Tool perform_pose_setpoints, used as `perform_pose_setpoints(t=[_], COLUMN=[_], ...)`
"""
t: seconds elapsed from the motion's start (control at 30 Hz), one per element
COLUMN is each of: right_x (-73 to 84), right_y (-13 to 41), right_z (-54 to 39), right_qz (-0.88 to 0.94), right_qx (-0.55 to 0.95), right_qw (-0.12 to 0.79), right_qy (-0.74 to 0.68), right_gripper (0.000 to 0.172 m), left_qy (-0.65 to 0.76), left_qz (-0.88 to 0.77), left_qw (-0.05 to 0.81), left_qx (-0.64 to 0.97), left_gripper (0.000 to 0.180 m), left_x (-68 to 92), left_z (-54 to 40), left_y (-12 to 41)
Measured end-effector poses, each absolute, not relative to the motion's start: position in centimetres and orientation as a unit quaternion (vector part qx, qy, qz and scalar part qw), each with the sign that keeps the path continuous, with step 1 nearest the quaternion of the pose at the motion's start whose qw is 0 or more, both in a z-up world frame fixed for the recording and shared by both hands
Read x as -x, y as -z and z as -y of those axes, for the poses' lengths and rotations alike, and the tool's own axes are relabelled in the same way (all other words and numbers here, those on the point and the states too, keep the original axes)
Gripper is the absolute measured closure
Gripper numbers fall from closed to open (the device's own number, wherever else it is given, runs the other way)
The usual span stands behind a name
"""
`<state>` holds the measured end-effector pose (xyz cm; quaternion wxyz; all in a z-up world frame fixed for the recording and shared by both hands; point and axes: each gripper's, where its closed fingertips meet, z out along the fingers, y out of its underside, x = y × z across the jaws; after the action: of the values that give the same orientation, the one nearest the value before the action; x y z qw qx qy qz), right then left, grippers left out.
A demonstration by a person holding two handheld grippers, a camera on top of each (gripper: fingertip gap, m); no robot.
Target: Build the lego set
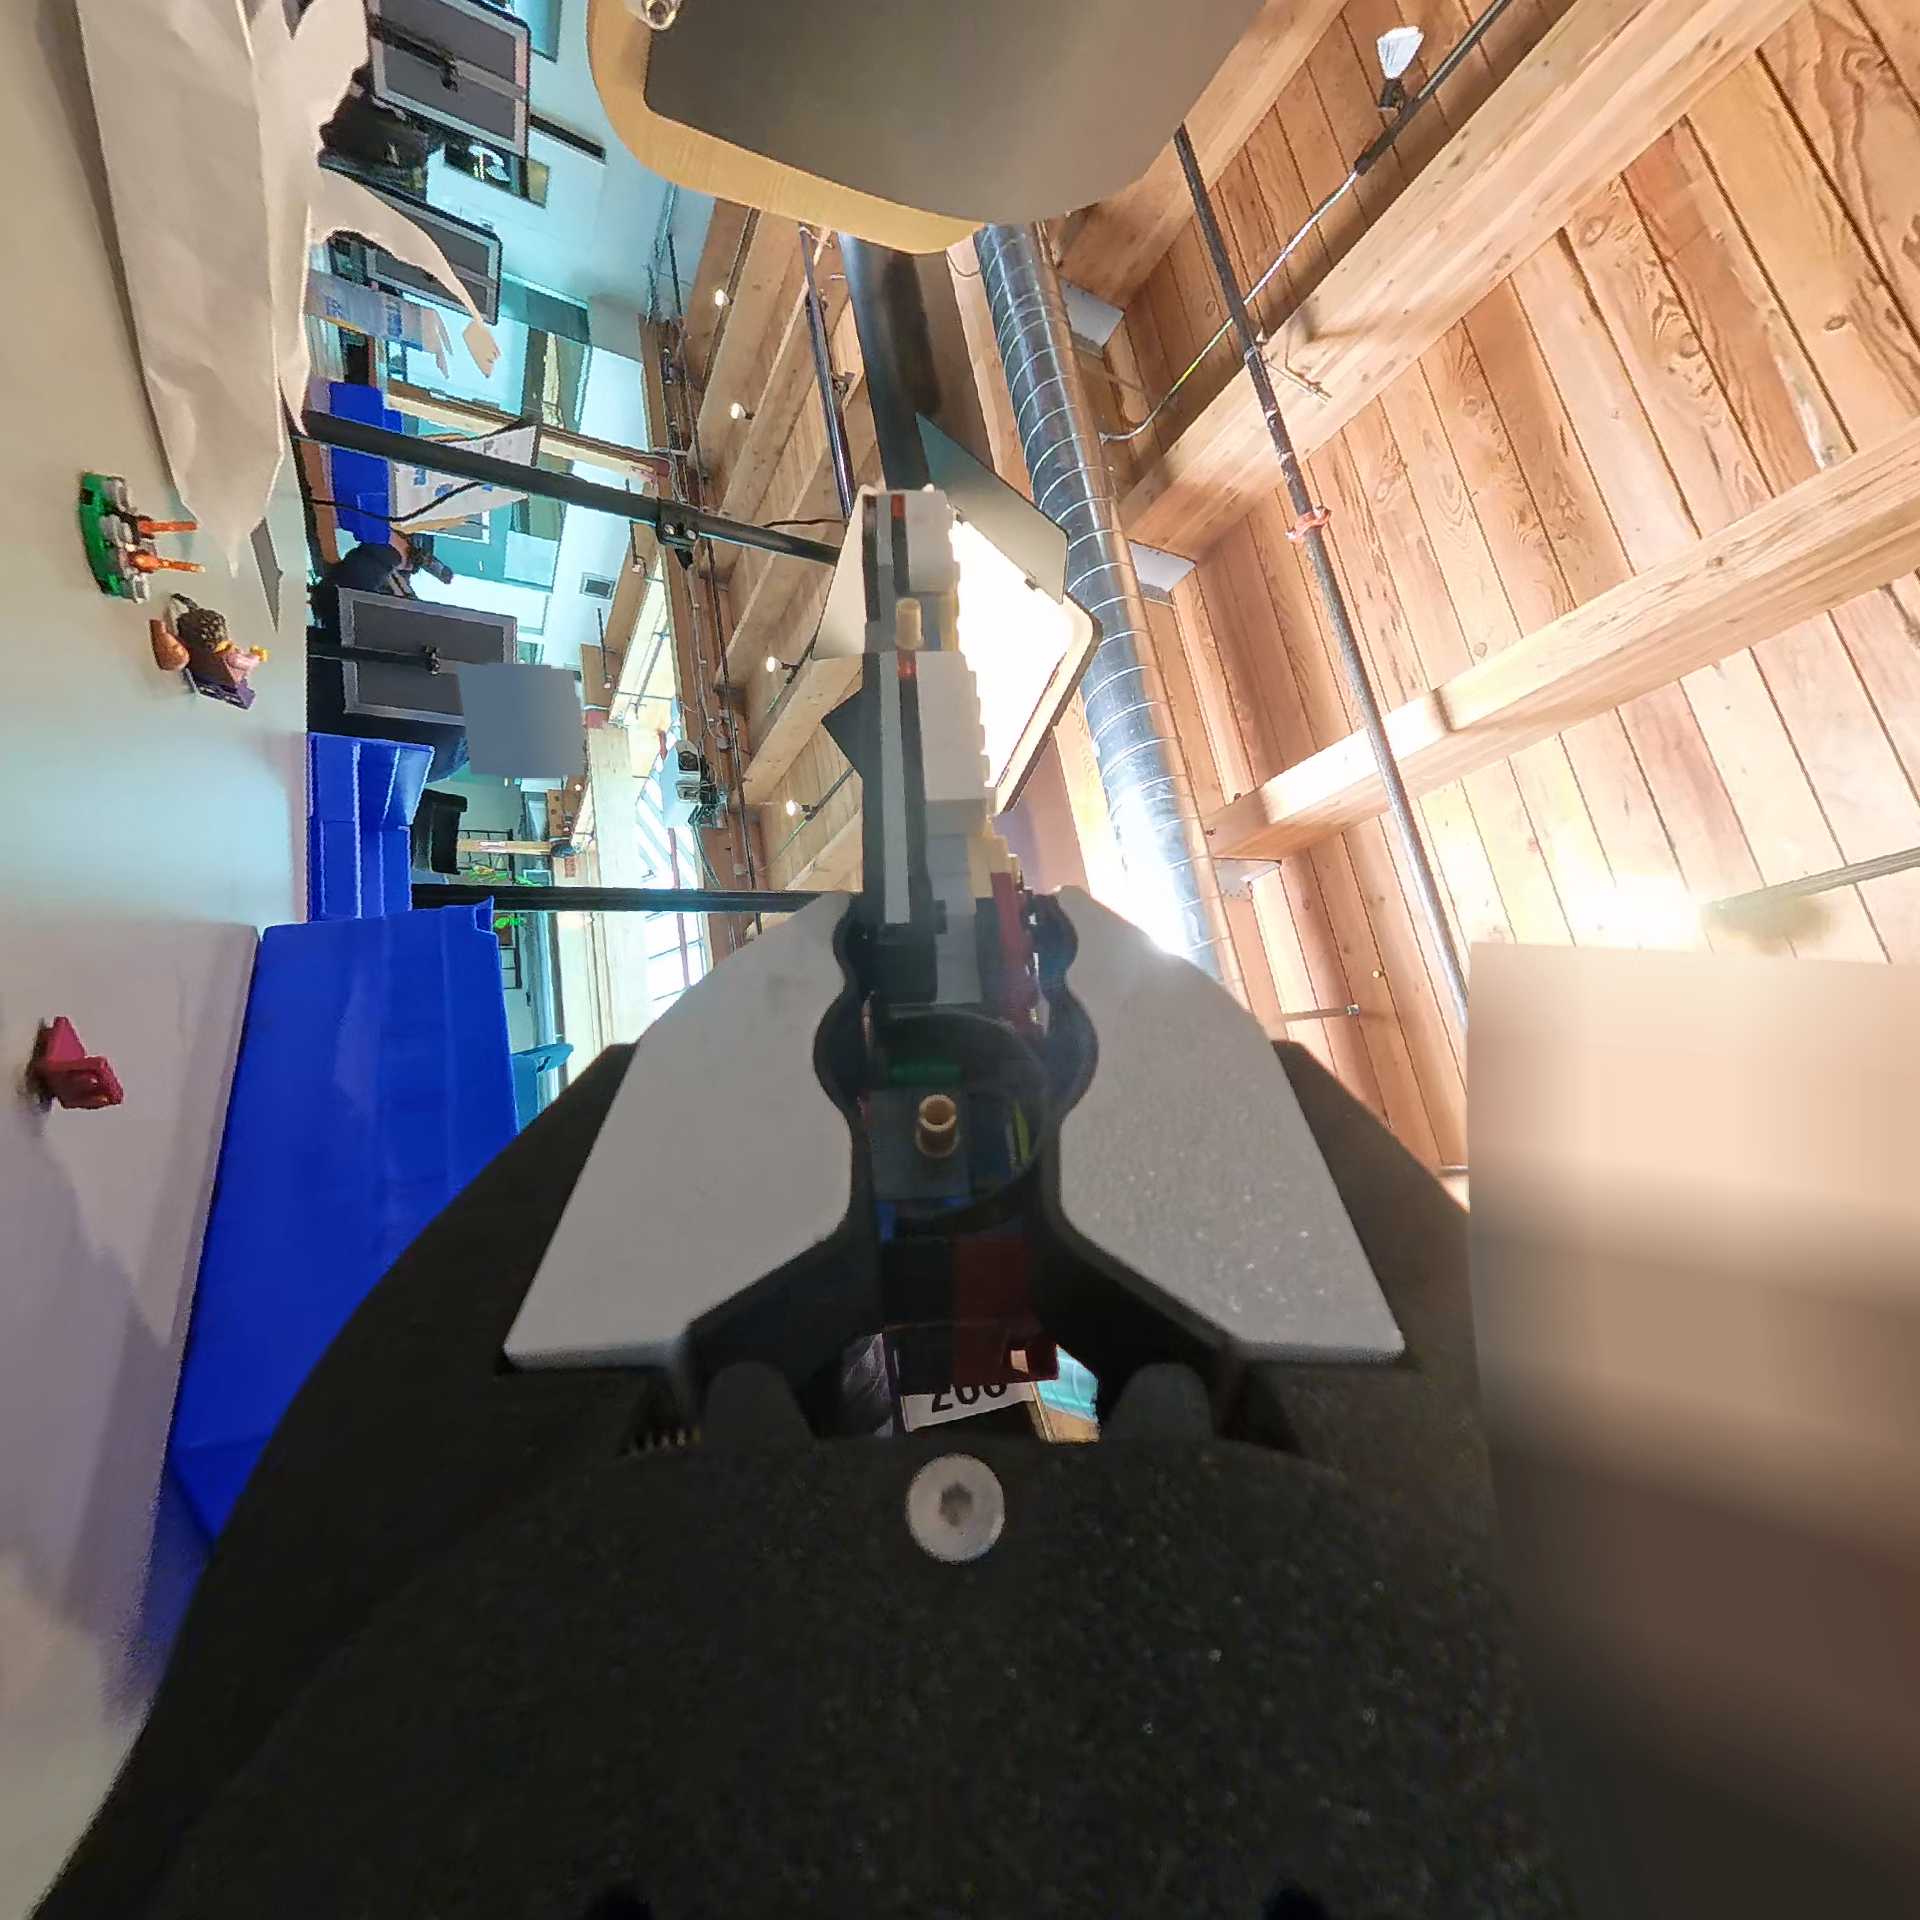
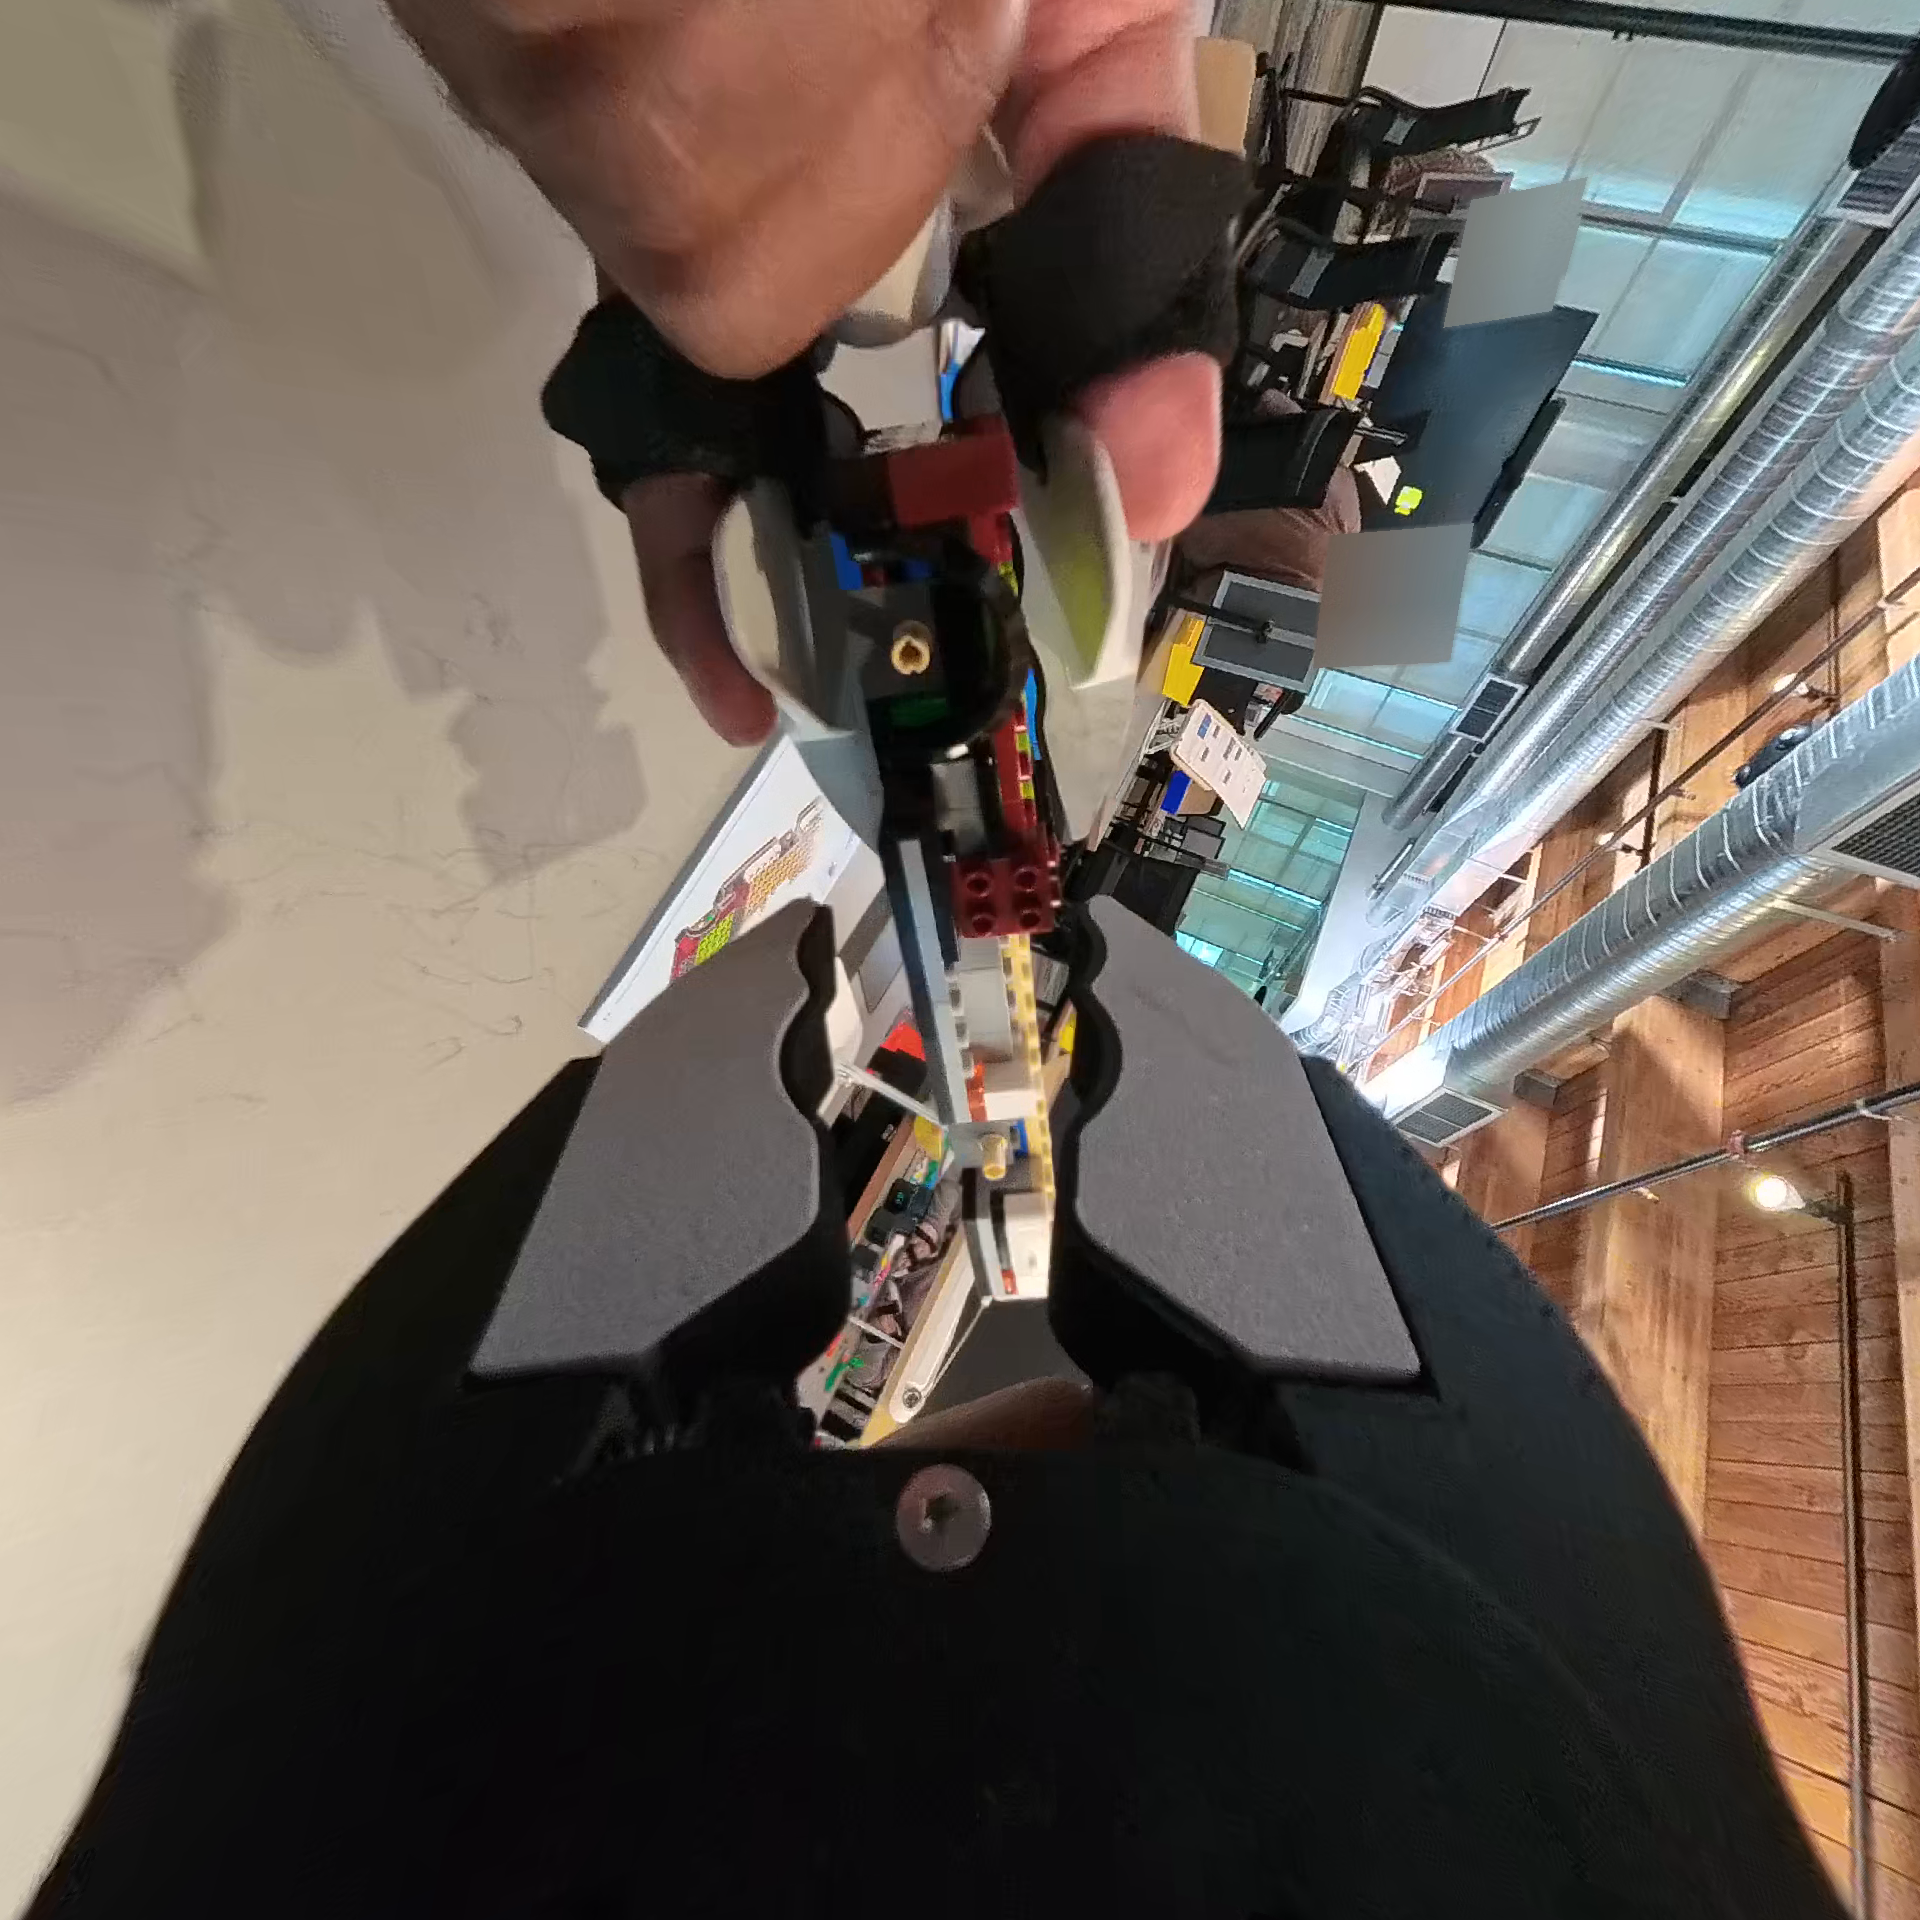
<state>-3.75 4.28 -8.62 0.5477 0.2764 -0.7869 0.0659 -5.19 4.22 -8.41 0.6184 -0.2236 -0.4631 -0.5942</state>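
A long toy-brick model [image 1: 940,727] of white, grey, black, dark red and yellow bricks is held up in the air. My left gripper [image 1: 956,914] is shut on it near its thicker end, with both light grey pads pressed on its sides. In the right wrist view the same left gripper [image 2: 925,634] and a person's hand [image 2: 810,177] show at the top, clamping the model [image 2: 997,1039]. My right gripper [image 2: 956,935] is open around the model's slim end. Its left finger [image 2: 727,1039] stands clear of the bricks, next to a dark red brick [image 2: 1008,894].
On the pale table [image 1: 125,790] lie a dark red piece [image 1: 78,1065], a minifigure [image 1: 213,649], a small green build [image 1: 120,535] and crumpled paper [image 1: 197,260]. Blue bins [image 1: 343,1143] stand at the table edge. An instruction booklet [image 2: 748,894] lies on the table [image 2: 260,623]. My left and right fingertips are right by each other. The dark red piece [image 1: 78,1065] is about equally far from each gripper, around 20 cm.
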Motion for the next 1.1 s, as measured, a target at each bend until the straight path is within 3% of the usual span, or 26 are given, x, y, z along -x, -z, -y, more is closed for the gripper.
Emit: perform_pose_setpoints(t=[0.13,0.57,0.73,1.1], right_x=[3.9,4.1,3.9,-0.6], right_y=[8.2,8.3,9.2,16.1], right_z=[-4.1,-4.3,-5.9,-5.3], right_qz=[0.773,0.777,0.8,0.811], right_qx=[-0.287,-0.257,-0.132,0.234], right_qw=[0.563,0.571,0.582,0.505], right_qy=[-0.063,-0.064,-0.057,-0.179], right_gripper=[0.142,0.142,0.114,0.118], left_qy=[0.592,0.579,0.543,0.46], left_qz=[0.462,0.459,0.483,0.479], left_qw=[0.619,0.626,0.635,0.627], left_qx=[0.229,0.249,0.263,0.407], left_gripper=[0.15,0.15,0.15,0.15], left_x=[5.1,5.4,6.7,5.1], left_z=[-4.3,-4.3,-3.5,-4.2], left_y=[8.4,8.5,10.2,14.0])
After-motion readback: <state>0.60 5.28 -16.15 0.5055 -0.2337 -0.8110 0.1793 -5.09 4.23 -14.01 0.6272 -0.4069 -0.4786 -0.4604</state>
